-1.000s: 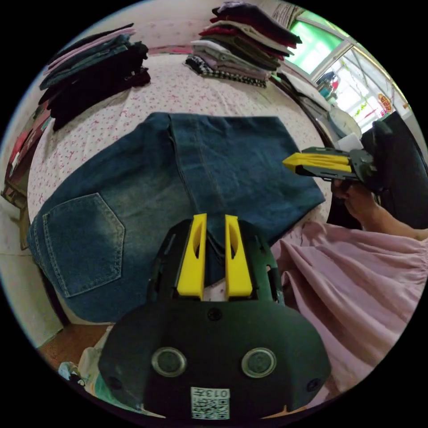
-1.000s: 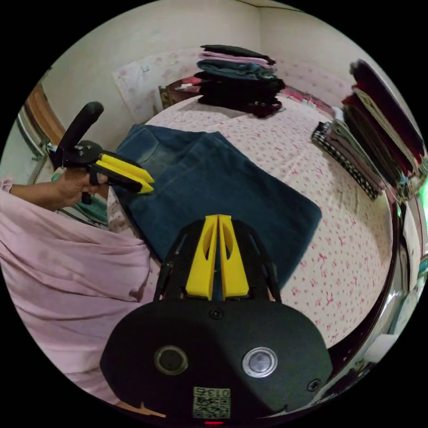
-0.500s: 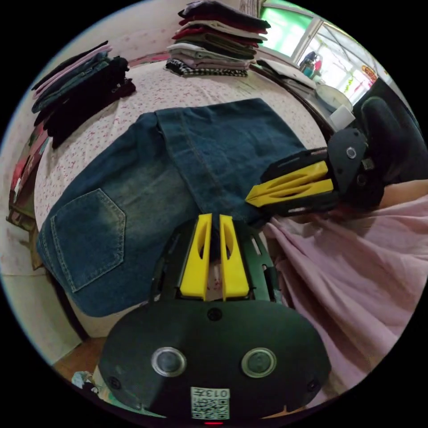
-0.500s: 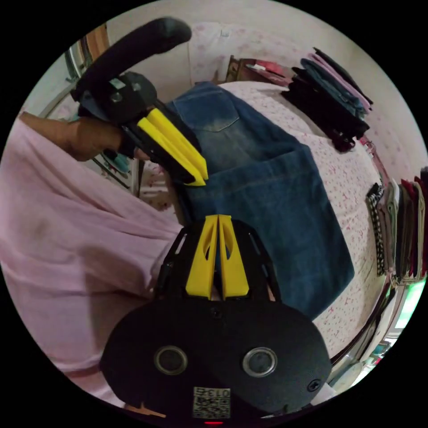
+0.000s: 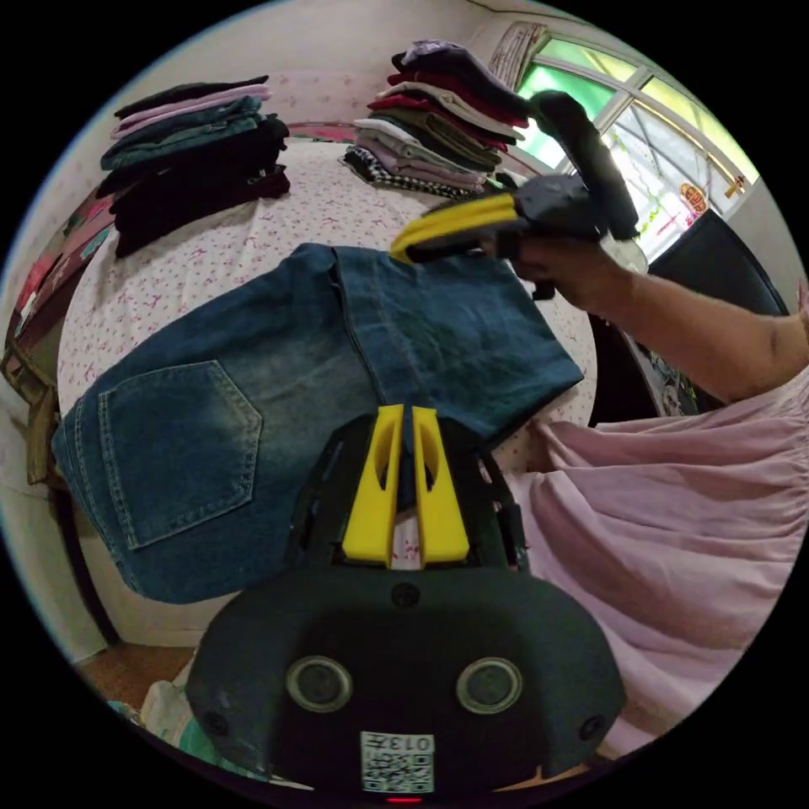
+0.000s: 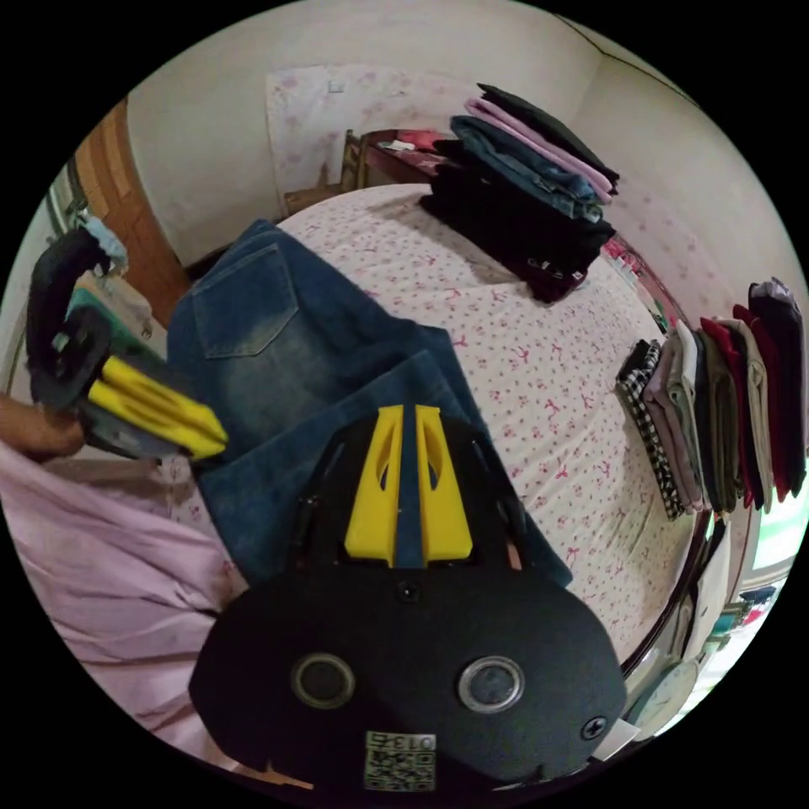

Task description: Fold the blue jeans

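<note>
My left gripper [image 5: 403, 413] pinches the blue jeans [image 5: 253, 396] at their near edge; my right gripper [image 6: 405, 415] hovers nearly closed, empty. Denim could slip out.

Your left gripper [image 5: 403, 410] sits low and close to your body, yellow jaws drawn nearly together with only a thin slit between them; whether they pinch anything, the view doesn't settle. In the right gripper view that same tool [image 6: 221, 438] shows from the side, jaws together, your hand [image 6: 34, 425] behind it. Your right gripper [image 6: 403, 411] has its jaws close too, a narrow gap down the middle. From the left gripper view it's [image 5: 396, 249] stretched well out ahead, jaws pressed flat against each other and pointing away from you, your right hand [image 5: 573, 271] wrapped around the black handle, forearm bare and extended, loose pink sleeve hanging back at your side.
</note>
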A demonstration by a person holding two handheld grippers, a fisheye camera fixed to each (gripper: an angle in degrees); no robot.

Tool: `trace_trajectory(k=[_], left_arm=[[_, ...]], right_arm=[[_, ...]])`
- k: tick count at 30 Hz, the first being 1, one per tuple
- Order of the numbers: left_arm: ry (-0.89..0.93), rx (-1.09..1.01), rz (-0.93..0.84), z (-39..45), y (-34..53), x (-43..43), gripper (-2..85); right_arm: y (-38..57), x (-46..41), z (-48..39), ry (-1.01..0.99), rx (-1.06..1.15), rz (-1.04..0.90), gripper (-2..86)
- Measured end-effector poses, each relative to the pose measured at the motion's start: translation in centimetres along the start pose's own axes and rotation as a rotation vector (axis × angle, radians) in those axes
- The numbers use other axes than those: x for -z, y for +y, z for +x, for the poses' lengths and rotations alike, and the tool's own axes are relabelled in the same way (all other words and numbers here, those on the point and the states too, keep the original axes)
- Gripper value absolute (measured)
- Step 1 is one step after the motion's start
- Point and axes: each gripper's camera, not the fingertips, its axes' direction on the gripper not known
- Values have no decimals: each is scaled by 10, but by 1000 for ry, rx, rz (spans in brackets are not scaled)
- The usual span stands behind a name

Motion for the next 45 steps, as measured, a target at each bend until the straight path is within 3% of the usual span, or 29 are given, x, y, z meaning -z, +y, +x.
trace_trajectory(k=[4, 7, 9, 12, 17, 26, 35, 40, 45], left_arm=[[-16, -42, -139, -10, -2, -9, -1], [39, 9, -98, -35, 9, 5, -1], [83, 52, -83, -54, 16, 20, 0], [65, 198, 25, -98, 48, 65, 5], [178, 688, 338, -221, 174, 145, 62], [523, 1026, 666, -349, 307, 155, 162], [898, 1003, 766, -400, 317, 115, 188], [975, 937, 869, -402, 312, 115, 135], [887, 913, 900, -384, 315, 131, 71]], right_arm=[[-29, -30, 25, -105, -51, -64, 23], [-39, -78, 20, -135, 5, -273, 9], [-35, -78, 22, -145, 5, -236, 5], [-33, -70, 33, -205, -22, -228, 5], [-50, -38, 28, -258, 43, -52, 21], [-174, -52, -60, -454, 325, -33, 81], [-259, -105, -112, -512, 455, -174, 131], [-275, -124, -104, -616, 427, -275, 123], [-278, -100, -96, -602, 488, -254, 79]])
